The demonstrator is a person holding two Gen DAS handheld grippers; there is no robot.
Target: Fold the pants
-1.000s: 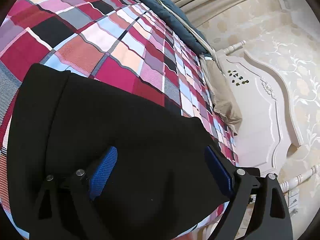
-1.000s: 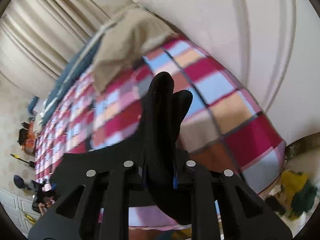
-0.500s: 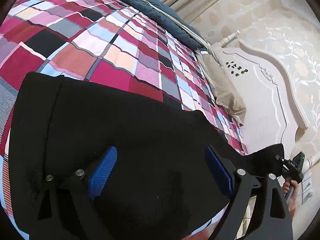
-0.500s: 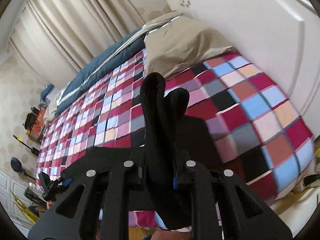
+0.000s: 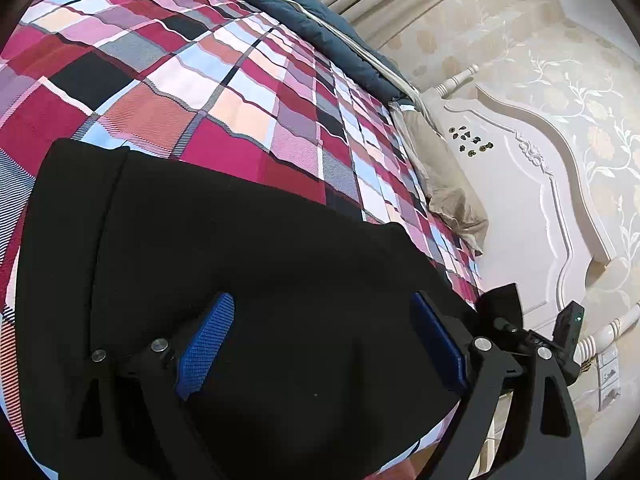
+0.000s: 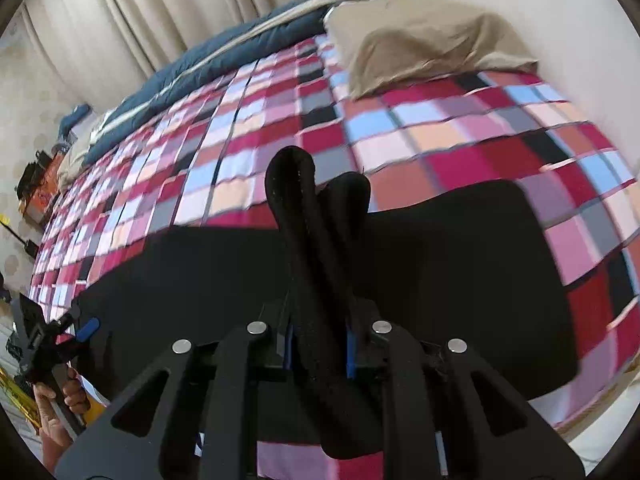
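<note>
The black pants [image 5: 248, 264] are spread flat on the checked bedspread [image 5: 224, 92] near the bed's edge, and their long axis is laid along that edge, one end toward the tan pillow [image 6: 424, 44] and white headboard [image 5: 532, 208]. The left claw [image 5: 320, 344] is held wide open above the cloth, blue pads [image 5: 206, 344] well apart and nothing between them. The right claw [image 6: 318, 344] is closed on a bunched fold of the pants, which is raised upright between the jaws; which end of the garment is gripped cannot be told, as it appears blurred. A dark blue quilt [image 6: 208, 68] is seen along the bed's far side
</note>
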